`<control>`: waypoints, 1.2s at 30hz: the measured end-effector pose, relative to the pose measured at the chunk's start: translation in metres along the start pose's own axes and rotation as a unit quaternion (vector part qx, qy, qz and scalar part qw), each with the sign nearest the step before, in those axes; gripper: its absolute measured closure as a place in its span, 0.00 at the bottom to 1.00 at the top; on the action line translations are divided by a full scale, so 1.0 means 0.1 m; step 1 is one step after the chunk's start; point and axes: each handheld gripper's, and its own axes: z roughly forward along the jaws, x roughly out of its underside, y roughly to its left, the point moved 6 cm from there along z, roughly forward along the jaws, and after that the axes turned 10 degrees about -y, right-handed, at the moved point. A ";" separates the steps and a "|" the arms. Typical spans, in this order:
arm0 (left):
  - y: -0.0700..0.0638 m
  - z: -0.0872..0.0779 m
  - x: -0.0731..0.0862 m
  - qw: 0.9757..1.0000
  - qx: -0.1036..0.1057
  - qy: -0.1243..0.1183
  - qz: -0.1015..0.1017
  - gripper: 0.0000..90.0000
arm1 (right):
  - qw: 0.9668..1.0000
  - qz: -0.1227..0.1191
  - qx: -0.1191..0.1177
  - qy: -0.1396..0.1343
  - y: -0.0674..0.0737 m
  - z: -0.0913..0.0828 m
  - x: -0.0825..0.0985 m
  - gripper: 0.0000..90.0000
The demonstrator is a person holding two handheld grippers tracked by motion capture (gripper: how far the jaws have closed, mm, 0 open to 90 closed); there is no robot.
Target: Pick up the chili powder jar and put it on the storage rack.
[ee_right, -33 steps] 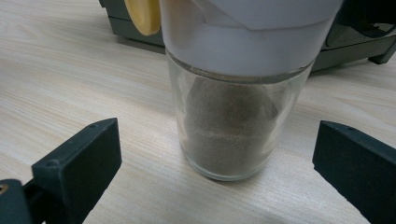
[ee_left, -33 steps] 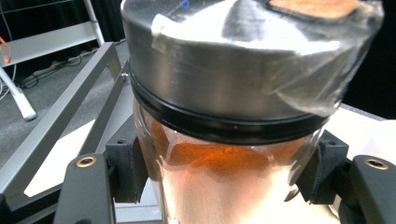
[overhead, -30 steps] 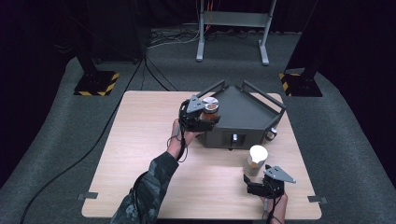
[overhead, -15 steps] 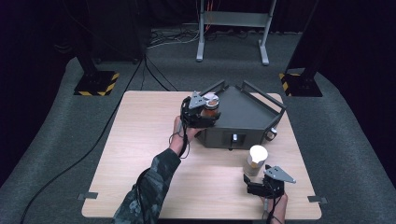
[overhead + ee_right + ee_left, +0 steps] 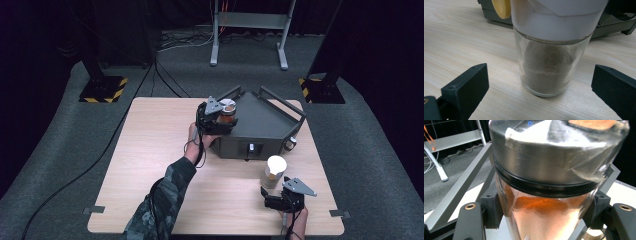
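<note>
My left gripper (image 5: 218, 120) is shut on a glass jar of orange powder (image 5: 227, 114) with a metal lid, held over the left corner of a dark grey tray (image 5: 260, 125). In the left gripper view the jar (image 5: 544, 202) sits clamped between both pads. A second glass jar with brown powder and a white cap (image 5: 274, 171) stands on the table in front of the tray. My right gripper (image 5: 280, 196) rests just behind it, open. In the right gripper view that jar (image 5: 549, 65) stands upright between the wide-apart jaws, touching neither.
The wooden table (image 5: 150, 165) has bare room on its left half. A metal stand (image 5: 247, 30) and two posts with striped bases (image 5: 102, 90) stand on the floor beyond. A cable runs along the floor at the left.
The left gripper with the orange jar has shifted slightly toward the tray's corner. The right gripper has stayed in place.
</note>
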 end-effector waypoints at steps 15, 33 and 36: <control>0.00 0.12 0.05 1.000 -0.005 0.009 -0.004 0.35 | 1.000 0.001 0.000 -0.001 0.00 0.00 0.00 0.00; 0.03 0.23 0.15 1.000 -0.008 0.023 -0.017 0.35 | 1.000 0.001 -0.001 0.001 0.00 0.00 0.00 0.00; 0.03 0.22 0.16 1.000 -0.007 0.021 -0.018 0.35 | 1.000 0.001 -0.001 0.002 0.00 0.00 0.00 0.00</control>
